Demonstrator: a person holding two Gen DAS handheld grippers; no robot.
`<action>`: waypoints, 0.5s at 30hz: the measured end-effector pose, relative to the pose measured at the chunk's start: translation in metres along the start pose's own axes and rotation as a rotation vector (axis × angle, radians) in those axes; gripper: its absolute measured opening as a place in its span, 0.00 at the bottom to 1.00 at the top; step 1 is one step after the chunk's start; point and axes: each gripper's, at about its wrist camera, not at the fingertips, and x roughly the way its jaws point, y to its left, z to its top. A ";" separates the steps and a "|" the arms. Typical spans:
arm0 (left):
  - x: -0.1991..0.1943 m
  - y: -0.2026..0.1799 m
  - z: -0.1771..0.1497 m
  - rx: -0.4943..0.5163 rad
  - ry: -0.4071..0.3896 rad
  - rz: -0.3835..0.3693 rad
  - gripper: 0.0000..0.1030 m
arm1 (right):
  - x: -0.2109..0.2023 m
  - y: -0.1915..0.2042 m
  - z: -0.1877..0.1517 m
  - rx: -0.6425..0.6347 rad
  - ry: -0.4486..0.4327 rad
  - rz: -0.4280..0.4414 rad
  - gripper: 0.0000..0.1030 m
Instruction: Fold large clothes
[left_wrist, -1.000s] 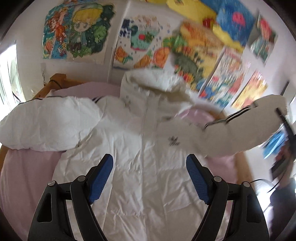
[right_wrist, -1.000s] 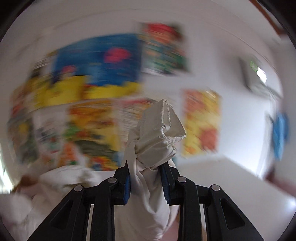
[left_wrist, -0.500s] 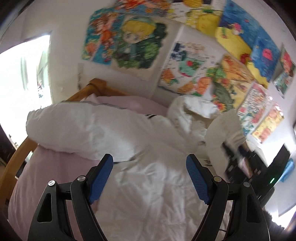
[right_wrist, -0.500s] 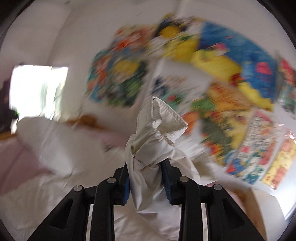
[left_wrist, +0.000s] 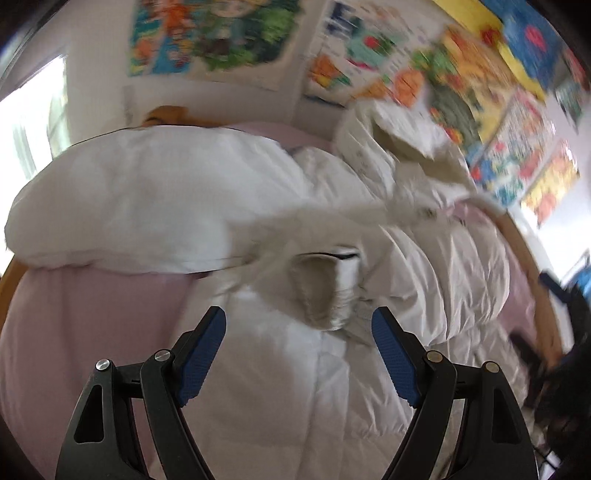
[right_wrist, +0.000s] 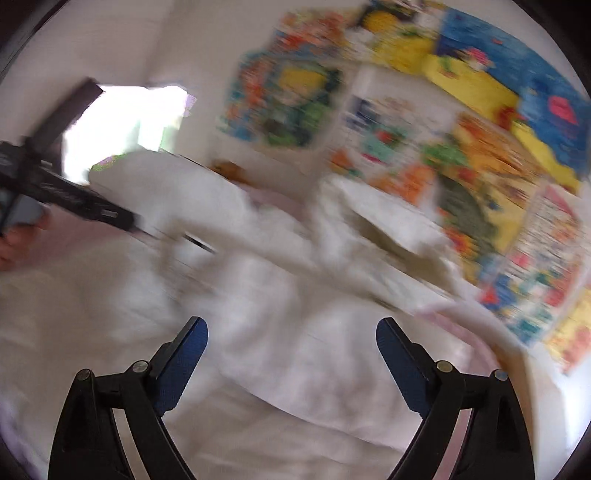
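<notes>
Jacket (left_wrist: 317, 387) lies spread below both wide-apart, empty grippers.

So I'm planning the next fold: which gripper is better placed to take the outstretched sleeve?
Left. The outstretched sleeve lies on its side, and the left gripper is open and empty.

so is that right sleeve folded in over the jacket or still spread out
Folded in. The sleeve lies across the front of the white puffer jacket, its cuff opening resting mid-chest; the right gripper is open and empty.
</notes>
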 end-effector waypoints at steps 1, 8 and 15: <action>0.012 -0.008 0.001 0.019 0.007 0.004 0.74 | 0.007 -0.016 -0.006 0.021 0.030 -0.039 0.90; 0.067 -0.022 0.011 0.083 0.015 0.139 0.68 | 0.076 -0.134 -0.046 0.372 0.187 -0.207 0.90; 0.119 -0.022 0.009 0.093 0.118 0.260 0.63 | 0.146 -0.176 -0.087 0.542 0.291 -0.247 0.93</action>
